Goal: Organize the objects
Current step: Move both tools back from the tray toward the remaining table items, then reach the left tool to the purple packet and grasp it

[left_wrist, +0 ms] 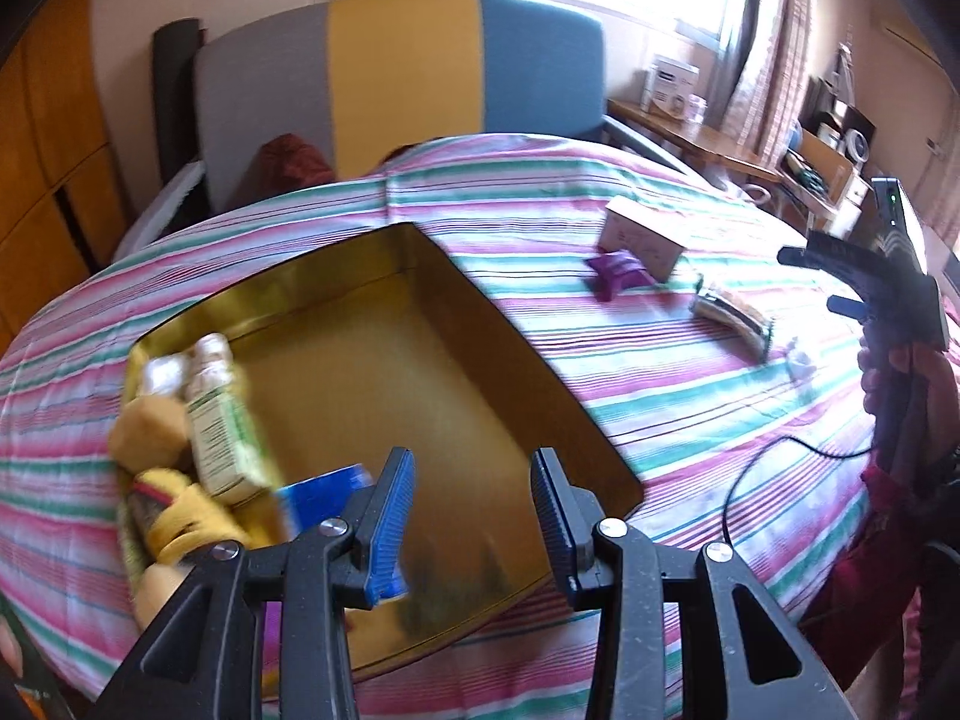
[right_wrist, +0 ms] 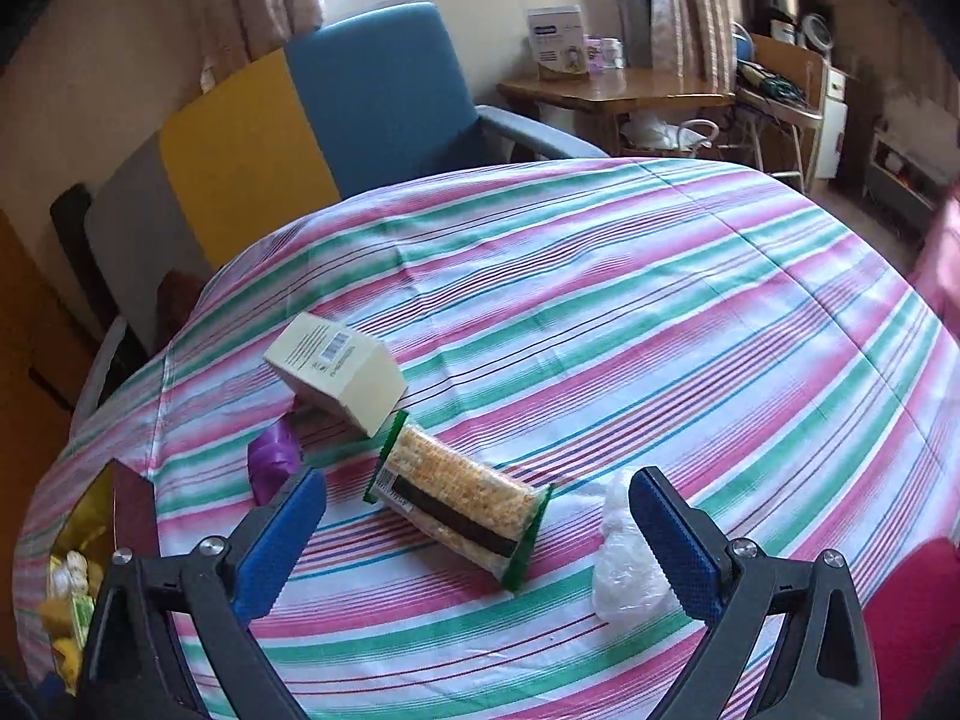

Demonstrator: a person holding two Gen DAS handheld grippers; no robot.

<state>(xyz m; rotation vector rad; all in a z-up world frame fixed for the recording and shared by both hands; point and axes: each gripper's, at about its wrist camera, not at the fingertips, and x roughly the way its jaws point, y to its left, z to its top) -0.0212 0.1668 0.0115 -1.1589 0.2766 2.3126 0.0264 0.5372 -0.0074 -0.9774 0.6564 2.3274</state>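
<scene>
Hovering with fingers apart and empty, the right gripper (right_wrist: 477, 531) is lining up on the clear-wrapped yellow snack bar (right_wrist: 456, 501) at twelve o'clock, while the left gripper (left_wrist: 474, 507), fingers likewise apart and empty, is waiting over the gold rectangular tin (left_wrist: 510, 360).

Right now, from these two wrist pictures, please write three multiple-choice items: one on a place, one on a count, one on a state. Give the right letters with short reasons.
1. Where does the green-edged snack pack lie?
A. on the striped cloth
B. inside the gold tin
C. on the chair

2. How many loose things lie on the cloth outside the tin?
A. two
B. four
C. six

3. How does the right gripper stand?
A. shut on the pack
B. open and empty
C. shut on the box

Answers:
1 A: the pack rests flat on the striped cloth, apart from the gold tin.
2 B: cream box, purple packet, snack pack, white plastic lump.
3 B: its blue pads stand wide apart with nothing between them.
</scene>
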